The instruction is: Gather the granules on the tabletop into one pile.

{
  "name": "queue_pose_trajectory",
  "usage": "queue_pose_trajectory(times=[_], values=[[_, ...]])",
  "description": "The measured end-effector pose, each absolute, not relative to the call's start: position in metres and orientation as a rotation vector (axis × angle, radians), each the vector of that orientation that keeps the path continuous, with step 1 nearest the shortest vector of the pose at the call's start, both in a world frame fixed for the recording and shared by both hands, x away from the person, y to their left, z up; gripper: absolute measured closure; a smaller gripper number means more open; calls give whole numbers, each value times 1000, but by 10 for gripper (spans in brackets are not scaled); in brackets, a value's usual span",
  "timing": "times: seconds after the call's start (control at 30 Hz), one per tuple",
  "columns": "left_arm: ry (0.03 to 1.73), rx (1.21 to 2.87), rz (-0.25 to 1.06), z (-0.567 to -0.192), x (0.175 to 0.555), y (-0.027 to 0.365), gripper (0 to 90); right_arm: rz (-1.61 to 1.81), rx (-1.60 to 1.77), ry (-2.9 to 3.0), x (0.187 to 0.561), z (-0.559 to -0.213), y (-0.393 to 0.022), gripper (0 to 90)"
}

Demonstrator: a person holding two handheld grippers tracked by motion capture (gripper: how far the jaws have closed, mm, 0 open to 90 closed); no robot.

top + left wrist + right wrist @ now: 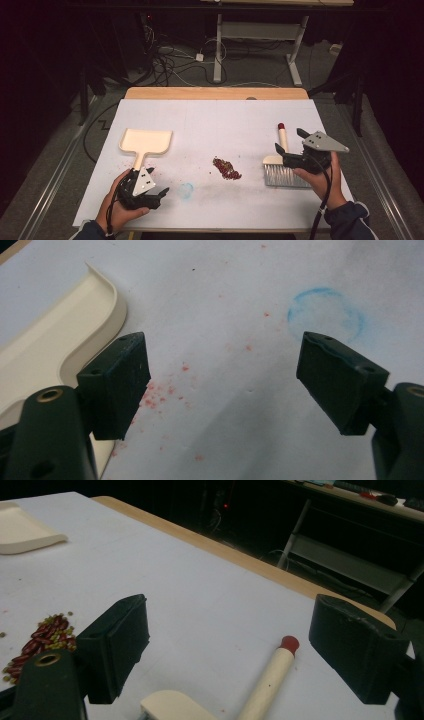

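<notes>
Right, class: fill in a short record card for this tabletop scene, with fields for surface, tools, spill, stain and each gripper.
surface: white sheet over a wooden table
dustpan: cream dustpan, handle toward the person, at the left
brush: cream hand brush with a red-tipped handle, lying flat at the right
spill: small pile of red and green beans mid-sheet
stain: faint blue ring near the left gripper
left gripper: open, beside the dustpan's handle, holding nothing
right gripper: open, jaws either side of the brush handle, not pressing it

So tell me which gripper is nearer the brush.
Right. The right gripper hovers open directly over the brush, its handle between the jaws. The left gripper sits across the table beside the dustpan.
</notes>
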State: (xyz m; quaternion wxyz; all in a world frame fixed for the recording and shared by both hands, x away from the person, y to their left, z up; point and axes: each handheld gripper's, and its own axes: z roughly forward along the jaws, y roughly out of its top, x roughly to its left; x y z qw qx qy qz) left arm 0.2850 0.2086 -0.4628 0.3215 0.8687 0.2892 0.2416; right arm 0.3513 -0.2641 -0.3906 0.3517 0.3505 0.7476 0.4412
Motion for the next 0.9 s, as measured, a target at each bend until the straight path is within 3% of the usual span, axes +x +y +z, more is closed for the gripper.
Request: queue_pose_trajectory(times=[0.9], values=[[742,2297,629,-464,284,206,205,1141,751,2012,298,-419,-259,172]])
